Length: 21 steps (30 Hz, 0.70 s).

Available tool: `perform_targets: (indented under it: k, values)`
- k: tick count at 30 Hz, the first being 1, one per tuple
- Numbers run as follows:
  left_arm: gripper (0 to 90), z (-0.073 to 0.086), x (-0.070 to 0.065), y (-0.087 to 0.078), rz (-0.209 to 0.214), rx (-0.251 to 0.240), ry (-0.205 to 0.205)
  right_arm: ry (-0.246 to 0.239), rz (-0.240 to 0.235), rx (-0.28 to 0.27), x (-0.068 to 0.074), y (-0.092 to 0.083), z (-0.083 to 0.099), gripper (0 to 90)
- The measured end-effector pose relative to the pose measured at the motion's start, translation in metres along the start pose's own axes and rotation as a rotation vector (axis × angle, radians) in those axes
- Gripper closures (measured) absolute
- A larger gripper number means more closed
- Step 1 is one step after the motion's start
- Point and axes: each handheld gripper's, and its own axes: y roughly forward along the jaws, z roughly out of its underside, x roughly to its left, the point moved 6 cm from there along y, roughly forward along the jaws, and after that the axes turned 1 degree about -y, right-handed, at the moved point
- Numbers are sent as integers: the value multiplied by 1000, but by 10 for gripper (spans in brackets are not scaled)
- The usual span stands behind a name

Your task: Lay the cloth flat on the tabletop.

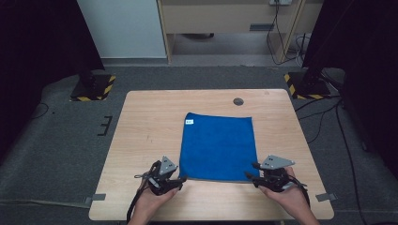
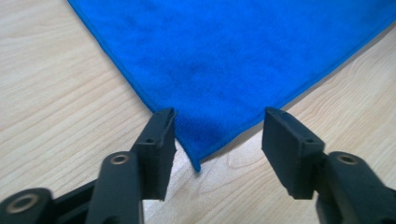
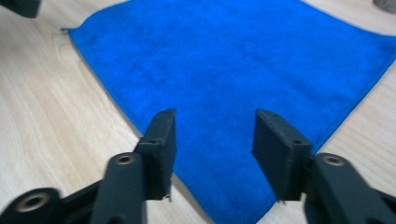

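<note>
A: How is the left tool (image 2: 218,135) seen?

B: Its two black jaws are held wide apart, with nothing gripped between them. The near left corner of the blue cloth (image 2: 233,65) is seen lying in the gap, its tip pointing back toward the tool. From above, the left tool (image 1: 182,179) is held low at that corner by the left hand (image 1: 152,199).

A: And the right tool (image 3: 215,135)?

B: Its jaws are likewise spread wide and nothing is clamped. They are placed on either side of the near right corner of the cloth (image 3: 233,70), which is spread under and beyond them. In the high view the right tool (image 1: 249,175) is held by the right hand (image 1: 286,194) at that corner.

A: How is the cloth (image 1: 218,146) described?

B: A plain bright blue square with a fuzzy surface and a stitched hem is seen. It is laid flat and smooth on the wooden counter (image 1: 145,136), slightly right of the middle, reaching toward the near edge. A small white tag (image 1: 189,122) is noted at its far left corner.

A: Anything else on the counter?

B: A round grey cap (image 1: 238,101) is set in the wood near the far edge, well apart from the cloth.
</note>
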Motion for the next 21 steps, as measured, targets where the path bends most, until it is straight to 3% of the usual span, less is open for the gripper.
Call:
perform_targets:
  k: [5, 9, 13, 21]
  values:
    - [367, -7, 10, 1, -14, -53, -17, 14, 67, 0, -7, 4, 0, 362]
    - [329, -12, 21, 4, -23, -79, -39, 32, 91, -4, -12, 10, -2, 299]
    - [299, -18, 32, 6, -43, -111, -43, 42, 91, -17, -11, 17, -6, 240]
    - [236, -21, 51, 21, -73, -101, -40, 43, 72, -14, -7, 35, -12, 185]
